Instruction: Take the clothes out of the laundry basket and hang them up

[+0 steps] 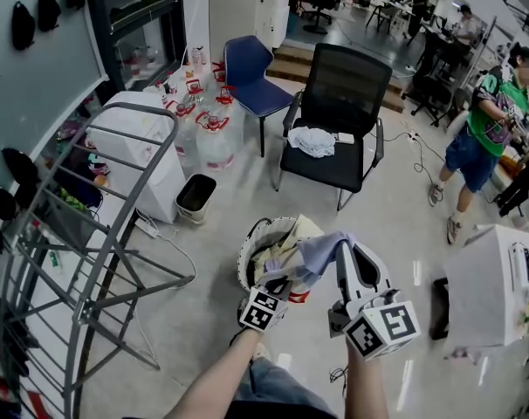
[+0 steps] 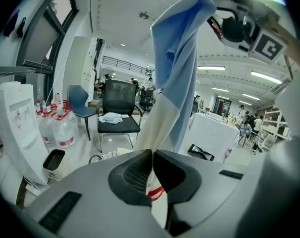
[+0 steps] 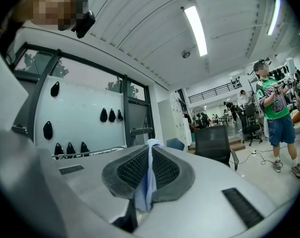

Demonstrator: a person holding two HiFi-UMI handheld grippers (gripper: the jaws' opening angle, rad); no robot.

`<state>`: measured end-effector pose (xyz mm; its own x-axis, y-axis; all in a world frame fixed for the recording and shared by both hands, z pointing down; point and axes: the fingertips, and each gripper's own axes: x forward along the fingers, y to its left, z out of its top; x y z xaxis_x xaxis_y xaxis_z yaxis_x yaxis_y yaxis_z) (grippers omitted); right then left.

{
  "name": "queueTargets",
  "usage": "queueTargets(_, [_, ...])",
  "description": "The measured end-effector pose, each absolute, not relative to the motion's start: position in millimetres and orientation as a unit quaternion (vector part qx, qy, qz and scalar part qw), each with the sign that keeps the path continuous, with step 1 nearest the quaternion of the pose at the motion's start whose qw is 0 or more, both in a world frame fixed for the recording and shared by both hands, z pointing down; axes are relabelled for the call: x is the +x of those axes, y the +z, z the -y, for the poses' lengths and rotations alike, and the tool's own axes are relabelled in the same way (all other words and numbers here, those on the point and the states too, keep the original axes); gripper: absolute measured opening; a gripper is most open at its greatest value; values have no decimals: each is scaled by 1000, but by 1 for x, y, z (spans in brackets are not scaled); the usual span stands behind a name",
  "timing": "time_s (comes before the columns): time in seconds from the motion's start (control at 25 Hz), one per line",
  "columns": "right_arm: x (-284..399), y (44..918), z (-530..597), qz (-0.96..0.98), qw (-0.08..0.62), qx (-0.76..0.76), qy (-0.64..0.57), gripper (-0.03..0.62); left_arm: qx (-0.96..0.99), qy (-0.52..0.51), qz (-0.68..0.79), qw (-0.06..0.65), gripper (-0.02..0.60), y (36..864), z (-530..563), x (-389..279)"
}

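A light blue garment [image 1: 320, 253] with a cream part hangs over the white laundry basket [image 1: 250, 243], which holds more clothes. My right gripper [image 1: 344, 250] is shut on the garment's blue top edge, and blue cloth [image 3: 149, 168] shows pinched between its pads. Lower and to the left, my left gripper [image 1: 285, 284] is shut on the cream, red-striped part [image 2: 155, 192]. In the left gripper view the blue cloth [image 2: 177, 68] rises from my left gripper [image 2: 153, 158] up to the right gripper [image 2: 237, 28]. The grey drying rack [image 1: 99, 234] stands at the left.
Behind the basket stands a black office chair [image 1: 339, 116] with a white cloth [image 1: 312, 140] on its seat. A blue chair [image 1: 251, 77], water bottles [image 1: 208, 133], a white dispenser [image 1: 151, 164] and a small bin [image 1: 195, 197] are back left. A person [image 1: 483, 133] and a white box [image 1: 491, 286] are at the right.
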<state>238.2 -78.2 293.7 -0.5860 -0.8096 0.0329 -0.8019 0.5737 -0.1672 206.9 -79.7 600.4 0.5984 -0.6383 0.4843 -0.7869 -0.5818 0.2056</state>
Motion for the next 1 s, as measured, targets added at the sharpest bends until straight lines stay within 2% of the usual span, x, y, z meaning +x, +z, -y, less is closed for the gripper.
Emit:
queueTargets(0.44, [272,310,87,-868,21,-489,-85,14,849,123,472,203,26,562,82,158])
queueTargets(1.0, [289,354,99,-833,-51,-544,-86,14,855,53,503,119,26,421,91,117])
